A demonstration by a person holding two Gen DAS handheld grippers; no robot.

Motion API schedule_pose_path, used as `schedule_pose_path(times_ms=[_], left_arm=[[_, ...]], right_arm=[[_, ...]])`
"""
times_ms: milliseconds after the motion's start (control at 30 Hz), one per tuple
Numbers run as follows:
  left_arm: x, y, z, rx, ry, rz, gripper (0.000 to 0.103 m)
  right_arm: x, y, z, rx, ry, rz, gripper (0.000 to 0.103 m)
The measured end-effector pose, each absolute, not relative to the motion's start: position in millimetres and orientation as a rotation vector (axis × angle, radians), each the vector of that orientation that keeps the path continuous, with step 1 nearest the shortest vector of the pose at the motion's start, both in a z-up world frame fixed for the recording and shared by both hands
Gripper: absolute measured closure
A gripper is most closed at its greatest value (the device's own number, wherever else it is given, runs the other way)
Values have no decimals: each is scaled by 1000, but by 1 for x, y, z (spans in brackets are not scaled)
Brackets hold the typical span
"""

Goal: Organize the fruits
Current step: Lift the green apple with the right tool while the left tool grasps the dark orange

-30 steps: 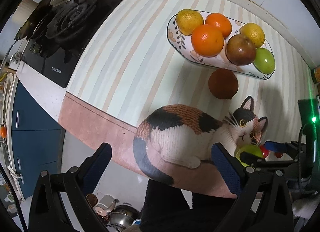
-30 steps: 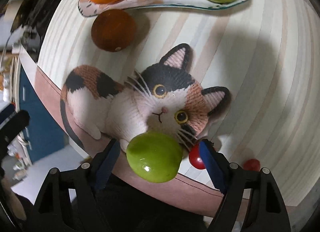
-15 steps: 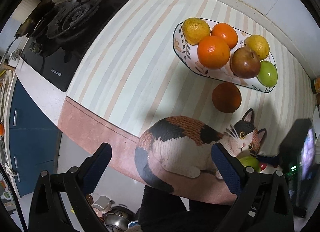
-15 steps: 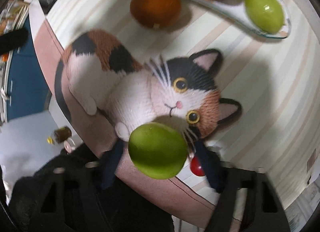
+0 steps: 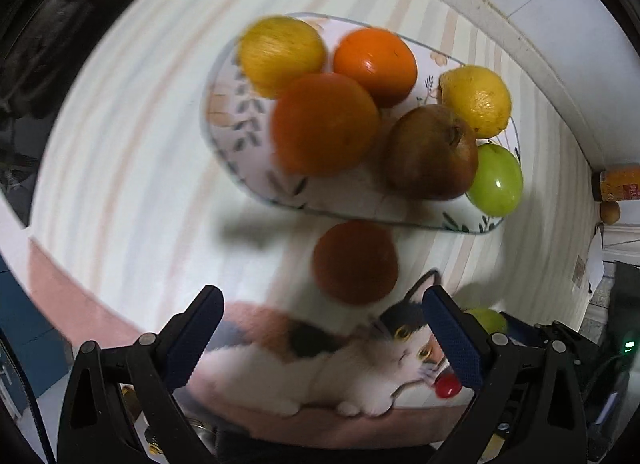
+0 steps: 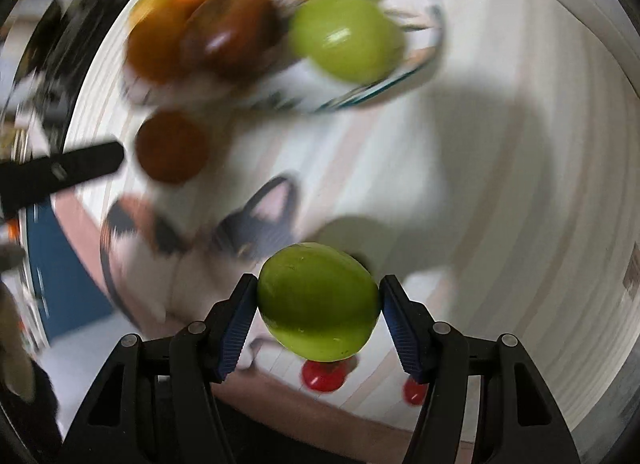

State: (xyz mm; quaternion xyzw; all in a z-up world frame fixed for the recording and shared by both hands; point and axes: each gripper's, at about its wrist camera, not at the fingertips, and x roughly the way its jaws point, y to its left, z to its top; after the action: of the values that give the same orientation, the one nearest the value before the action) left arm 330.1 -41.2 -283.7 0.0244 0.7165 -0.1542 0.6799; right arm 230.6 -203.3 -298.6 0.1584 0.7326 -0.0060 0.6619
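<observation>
The green fruit (image 6: 318, 302) sits squeezed between the two blue pads (image 6: 240, 320) of the right tool (image 6: 318, 314), up in the air above the worktop (image 6: 520, 183). In the left view only a bit of it peeks out (image 5: 486, 320) behind the left tool's blue pad (image 5: 450, 338).

The left tool (image 5: 320, 340) is spread wide and holds nothing. Its fingers hang over the cat picture (image 5: 320, 356) on the striped mat.

Farther back is the long leafy plate (image 5: 236, 131). On it lie a yellow fruit (image 5: 280, 53), two oranges — one in front (image 5: 326, 123) and one behind (image 5: 376, 63) — a lemon (image 5: 476, 99), a brown fruit (image 5: 432, 151) and another green fruit (image 5: 496, 179). They are packed close, many touching.

A dark orange-brown fruit (image 5: 356, 262) lies on the mat just beside the plate, near the cat's ear.

Small red fruits lie on the worktop under the held green one: one (image 6: 324, 376) right below it and one (image 6: 412, 392) partly hidden by the right pad.

At the far right, by the wall, there is an orange bottle (image 5: 618, 183). The right view is quite blurry — the plate there (image 6: 424, 35) looks smeared.
</observation>
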Motion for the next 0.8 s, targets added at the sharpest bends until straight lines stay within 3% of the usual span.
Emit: schedule_pose_path(times_ms=[200, 267, 300, 333, 367, 800], left_arm=[[338, -72, -309, 101, 1637, -421, 3], [336, -79, -317, 130, 1643, -431, 19], [334, -81, -320, 150, 1643, -428, 37], [333, -82, -323, 175, 1642, -418, 46], [331, -81, -323, 185, 1637, -418, 49], [309, -24, -313, 152, 1584, -345, 50]], right_arm=[[237, -227, -299, 412, 1621, -82, 38], [239, -234, -302, 423, 1615, -88, 38], [239, -232, -303, 426, 1613, -90, 38], [239, -233, -302, 429, 1610, -90, 38], [239, -235, -302, 434, 1607, -90, 38], [213, -260, -295, 500, 1607, -71, 34]])
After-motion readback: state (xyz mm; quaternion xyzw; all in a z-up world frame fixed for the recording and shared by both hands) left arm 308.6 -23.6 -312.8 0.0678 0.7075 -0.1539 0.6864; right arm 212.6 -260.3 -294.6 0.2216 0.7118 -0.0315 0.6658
